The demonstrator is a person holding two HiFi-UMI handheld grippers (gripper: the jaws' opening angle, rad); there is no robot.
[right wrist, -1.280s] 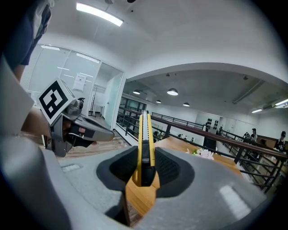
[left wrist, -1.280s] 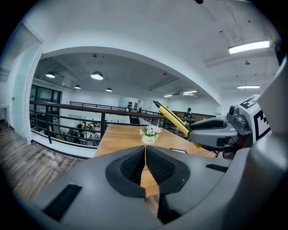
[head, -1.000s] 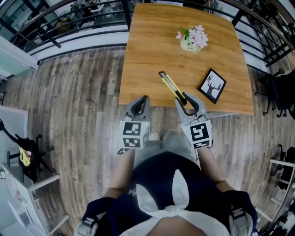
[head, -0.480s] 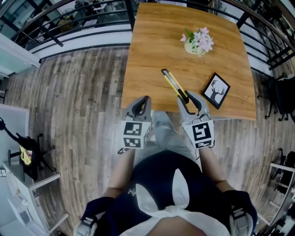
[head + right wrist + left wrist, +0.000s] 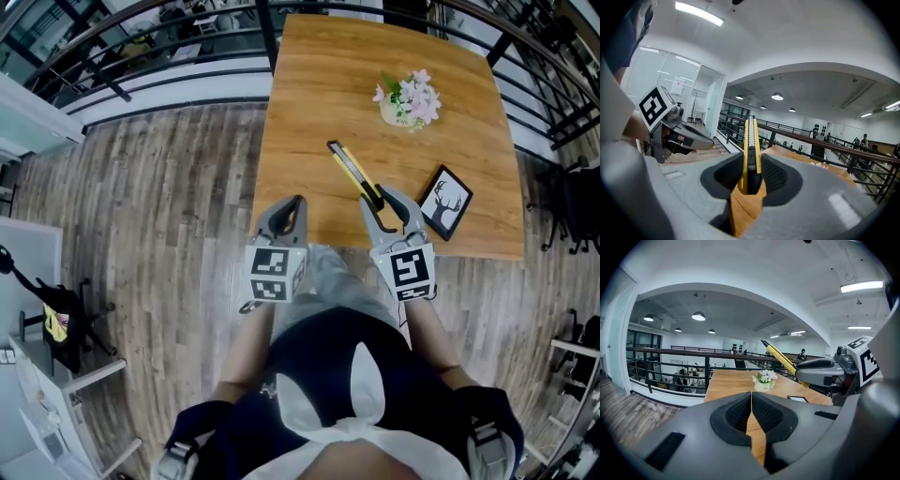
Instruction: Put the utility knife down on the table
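Forward since a second ago: in the head view, my left gripper point(image 5: 289, 204) and right gripper point(image 5: 384, 200) reach over the wood-grain table point(image 5: 309, 112). Left gripper view: ribbed black pads point(image 5: 738, 413) pressed together, empty. Right gripper view: the pads pinch the slim yellow-black utility knife point(image 5: 752, 140), held above the table.

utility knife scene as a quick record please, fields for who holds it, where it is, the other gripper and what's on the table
utility knife: yellow and black, clamped at its near end by the right gripper
knife position: raised over the near edge of the table, tip pointing away and up
left gripper: jaws together, nothing between them, beside the right one at the table's near edge
on the table: flower pot on the far side, picture frame near the right front corner
task status: knife not yet put down
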